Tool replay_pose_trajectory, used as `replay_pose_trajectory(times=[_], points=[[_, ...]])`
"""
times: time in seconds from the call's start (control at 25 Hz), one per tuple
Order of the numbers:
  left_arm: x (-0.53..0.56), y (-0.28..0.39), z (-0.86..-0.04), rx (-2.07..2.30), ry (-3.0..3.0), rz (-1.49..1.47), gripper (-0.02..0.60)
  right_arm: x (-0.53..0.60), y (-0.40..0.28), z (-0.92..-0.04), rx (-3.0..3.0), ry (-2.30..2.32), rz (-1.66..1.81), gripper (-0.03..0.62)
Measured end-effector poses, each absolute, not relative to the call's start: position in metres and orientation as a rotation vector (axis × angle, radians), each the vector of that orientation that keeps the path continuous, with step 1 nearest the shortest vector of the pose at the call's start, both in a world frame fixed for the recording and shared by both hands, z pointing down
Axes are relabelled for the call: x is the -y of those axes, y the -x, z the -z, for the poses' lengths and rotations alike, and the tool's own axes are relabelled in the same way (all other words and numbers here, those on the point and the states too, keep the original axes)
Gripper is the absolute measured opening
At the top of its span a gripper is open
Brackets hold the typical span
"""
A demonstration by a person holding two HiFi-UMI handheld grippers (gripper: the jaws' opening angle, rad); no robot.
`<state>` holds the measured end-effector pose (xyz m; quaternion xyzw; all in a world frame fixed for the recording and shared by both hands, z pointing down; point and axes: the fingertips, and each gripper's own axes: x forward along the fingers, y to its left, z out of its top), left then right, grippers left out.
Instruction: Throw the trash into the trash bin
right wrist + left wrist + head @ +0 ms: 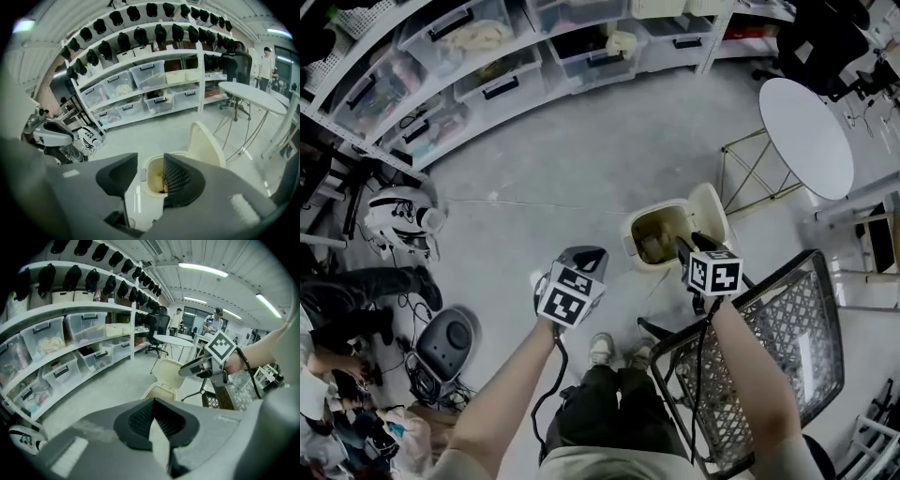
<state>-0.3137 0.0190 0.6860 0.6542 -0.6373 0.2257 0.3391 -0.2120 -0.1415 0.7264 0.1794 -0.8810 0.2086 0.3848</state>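
Trash: a pale, thin scrap (159, 442), paper or tissue by the look, exact kind not clear. It sat pinched edge-on between the closed pads of the left gripper (157, 420), held up in the air to the left of the trash bin (632, 234), not over it.

Judged very light and limp, likely to flutter or cling to the pads. The bite across its middle looked adequate, and letting go directly over the mouth seemed safest.

Bin cream, on the floor, lid flipped open, some rubbish already inside.

Right gripper (149, 178) hovered above the bin, jaws parted, nothing between them.
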Motion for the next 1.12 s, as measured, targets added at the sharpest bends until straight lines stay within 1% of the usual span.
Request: replay_pose_trajectory(times=[0.24, 0.44, 0.68, 1.12], points=[[-0.031, 0.310, -0.607, 1.736, -1.741, -0.583, 0.002, 0.119, 0.198, -0.615, 2.400, -0.421, -0.495, 0.116], [-0.038, 0.303, -0.535, 1.798, -1.801, -0.578, 0.002, 0.092, 0.182, -0.515, 2.530, -0.396, -0.489, 0.091], [-0.048, 0.278, -0.457, 1.857, -1.885, -0.571, 0.002, 0.068, 0.145, -0.415, 2.693, -0.437, -0.500, 0.040], [-0.067, 0.237, -0.334, 1.983, -2.024, -0.567, 0.002, 0.021, 0.093, -0.273, 2.929, -0.427, -0.437, 0.005]])
